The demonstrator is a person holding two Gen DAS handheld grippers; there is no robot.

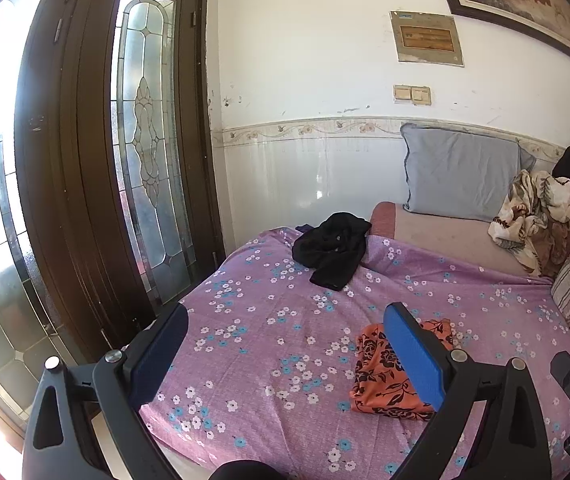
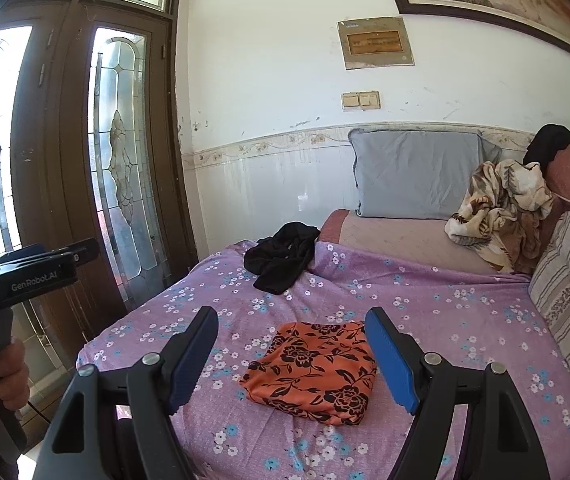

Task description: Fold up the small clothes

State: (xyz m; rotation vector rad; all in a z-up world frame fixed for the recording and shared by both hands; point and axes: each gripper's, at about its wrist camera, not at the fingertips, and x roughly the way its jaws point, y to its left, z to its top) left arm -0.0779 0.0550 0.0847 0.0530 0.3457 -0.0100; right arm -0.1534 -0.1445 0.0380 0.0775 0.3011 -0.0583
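Sunlight pours through the dark wooden door (image 2: 73, 160) on the far left, its leaded glass panels patterned with curving petal shapes. Just inside it, the right wrist view catches something the other misses: a hand (image 2: 9, 376) wrapped around the black plastic handle of the left gripper, seen from the side. Looking along that left gripper (image 1: 285, 344) itself, its jaws stand wide apart with nothing between them but bedsheet, so it is released. Moving right, the bedsheet (image 2: 425, 304) is a thin purple cotton scattered with small white and blue flowers, lying fairly smooth over the bed. Up near the head of it sits a crumpled black garment (image 2: 281, 256), soft and shapeless, draped partly over the sheet's edge. Nearer, the folded orange cloth (image 2: 313, 372) with black rose print lies flat on the sheet as a neat rough square; the right wrist view shows it whole, between the two spread fingers of the right gripper (image 2: 293, 344), which is likewise released and not touching it. From the left wrist view that same cloth is half hidden behind a blue ribbed finger pad (image 1: 413, 356). Further right, a plump grey pillow (image 2: 417, 172) leans upright against the tiled white wall, and beside it a fleecy cream and brown floral blanket (image 2: 501, 208) lies bunched in a heap.
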